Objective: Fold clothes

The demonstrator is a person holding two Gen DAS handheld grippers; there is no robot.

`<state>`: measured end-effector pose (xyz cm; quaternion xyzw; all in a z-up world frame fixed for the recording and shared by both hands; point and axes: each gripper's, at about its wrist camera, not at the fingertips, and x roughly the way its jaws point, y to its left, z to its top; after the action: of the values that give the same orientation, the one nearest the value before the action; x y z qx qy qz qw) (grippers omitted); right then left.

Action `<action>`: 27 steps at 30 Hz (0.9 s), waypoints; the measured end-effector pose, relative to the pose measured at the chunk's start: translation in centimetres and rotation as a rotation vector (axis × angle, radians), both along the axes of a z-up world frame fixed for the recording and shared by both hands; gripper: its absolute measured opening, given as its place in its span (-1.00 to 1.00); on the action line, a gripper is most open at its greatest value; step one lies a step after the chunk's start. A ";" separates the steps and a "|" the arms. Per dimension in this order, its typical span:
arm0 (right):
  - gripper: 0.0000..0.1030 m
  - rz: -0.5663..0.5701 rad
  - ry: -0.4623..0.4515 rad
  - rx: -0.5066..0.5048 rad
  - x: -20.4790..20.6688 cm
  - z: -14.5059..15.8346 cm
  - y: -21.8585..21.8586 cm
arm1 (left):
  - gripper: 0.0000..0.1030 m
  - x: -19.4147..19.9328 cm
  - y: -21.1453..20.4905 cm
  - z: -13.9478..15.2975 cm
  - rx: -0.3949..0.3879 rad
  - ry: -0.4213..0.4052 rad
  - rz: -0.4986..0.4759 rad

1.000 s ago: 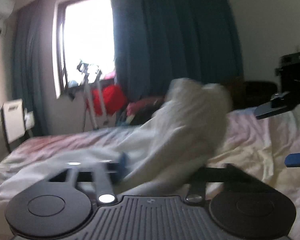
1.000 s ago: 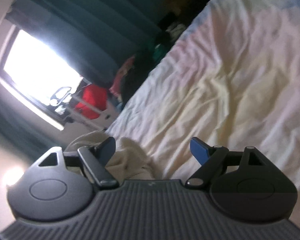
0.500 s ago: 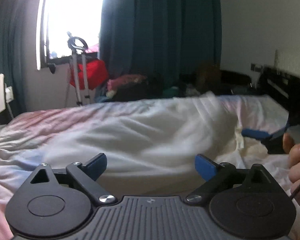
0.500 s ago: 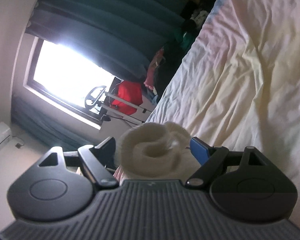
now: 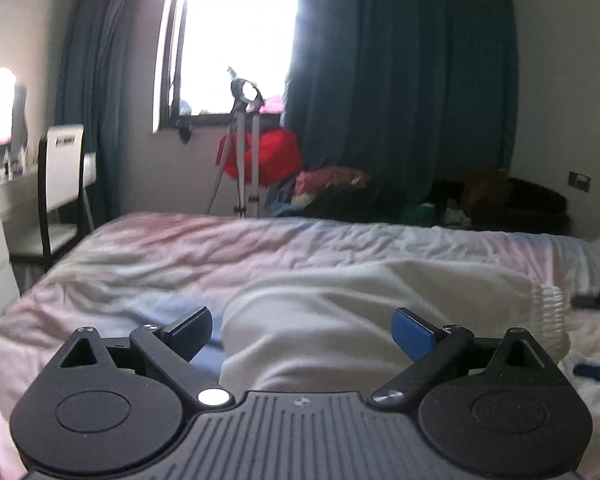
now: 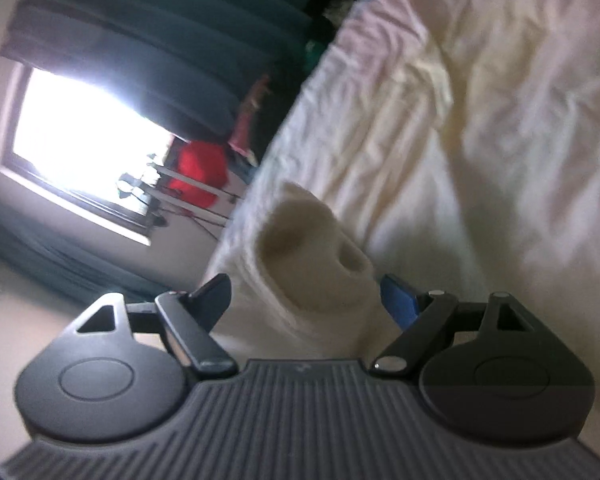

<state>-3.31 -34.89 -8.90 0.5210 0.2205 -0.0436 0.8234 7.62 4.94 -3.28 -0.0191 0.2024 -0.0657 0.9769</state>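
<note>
Cream-white knitted garment (image 5: 364, 312) lies on a wrinkled pastel bedsheet (image 5: 172, 252), its long axis running left to right across the left wrist view. The left gripper (image 5: 302, 330) hovers over its near edge, fingers spread wide, gripping nothing. The right gripper (image 6: 306, 296) is nearer: a bunched, ribbed end of the garment sits between its spread fingers, apparently not pinched. Beyond the bed are dark teal curtains (image 5: 400, 80), a bright window (image 5: 236, 36), a tripod (image 5: 244, 148) and a white chair (image 5: 60, 184).

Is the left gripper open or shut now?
Open. The left gripper has its blue fingertips wide apart, and the white garment lies loose between them on the bed.
</note>
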 end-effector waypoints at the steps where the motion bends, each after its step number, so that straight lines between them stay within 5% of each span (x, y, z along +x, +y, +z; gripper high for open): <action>1: 0.64 0.006 0.021 -0.011 0.0 -0.4 0.4 | 0.89 -0.7 0.2 -0.1 -0.020 0.016 0.016; 8: 0.62 0.199 0.123 -0.206 3.4 -1.7 5.1 | 0.89 -0.2 3.0 -1.6 -0.166 0.157 0.084; 12: 0.64 0.116 0.151 -0.379 4.5 -2.1 6.6 | 0.89 -0.2 3.9 -2.2 -0.202 0.181 0.120; 17: 0.64 0.071 0.054 -0.387 5.5 -2.5 6.3 | 0.89 0.3 4.7 -2.4 -0.251 0.201 0.115; 24: -0.20 0.005 -0.064 -0.373 4.8 -0.3 4.9 | 0.89 0.4 5.0 -2.2 -0.272 0.205 0.113; 27: -0.29 -0.001 -0.159 -0.383 4.1 2.2 4.9 | 0.89 0.1 5.4 -2.0 -0.303 0.199 0.117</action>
<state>0.81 -30.02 -6.70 0.3566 0.1424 -0.0439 0.9223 7.69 10.33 -5.25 -0.1840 0.2845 -0.0363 0.9401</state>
